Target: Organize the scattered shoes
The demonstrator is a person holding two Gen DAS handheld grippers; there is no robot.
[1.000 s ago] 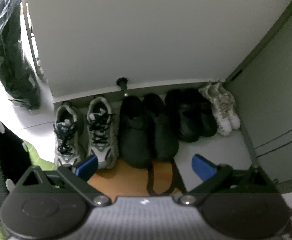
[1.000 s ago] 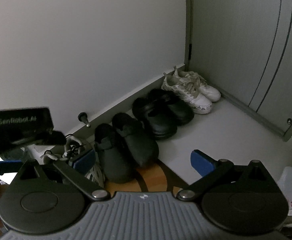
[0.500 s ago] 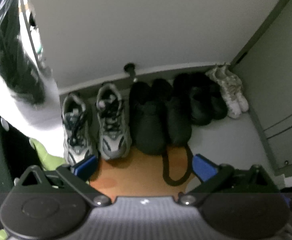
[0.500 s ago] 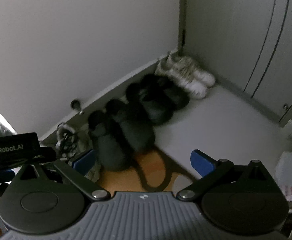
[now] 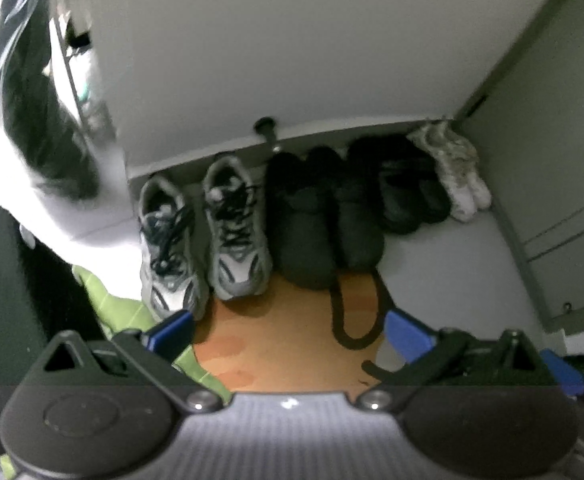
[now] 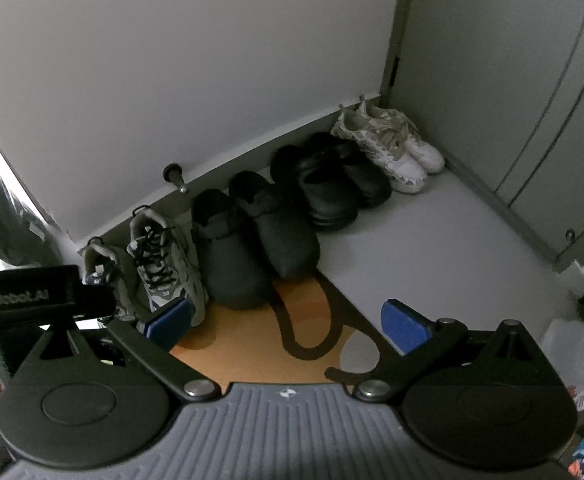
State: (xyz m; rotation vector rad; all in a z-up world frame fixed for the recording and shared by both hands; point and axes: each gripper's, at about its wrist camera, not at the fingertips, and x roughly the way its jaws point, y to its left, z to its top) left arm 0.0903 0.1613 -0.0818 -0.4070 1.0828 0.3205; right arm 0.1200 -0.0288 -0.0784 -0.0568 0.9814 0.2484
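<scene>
white wall [image 6: 172, 60], grey floor [image 6: 432, 240], closet doors [image 6: 532, 80]

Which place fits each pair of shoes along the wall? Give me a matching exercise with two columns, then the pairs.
Things:
1. grey sneakers
2. black slippers
3. black clogs
4. white sneakers

Places:
A. in the corner by the cabinet doors
B. between the slippers and the white sneakers
C. toes at the edge of the orange mat, beside the grey sneakers
D. end of the row nearest the left gripper

Pairs: 1-D, 2-C, 3-B, 4-A
</scene>
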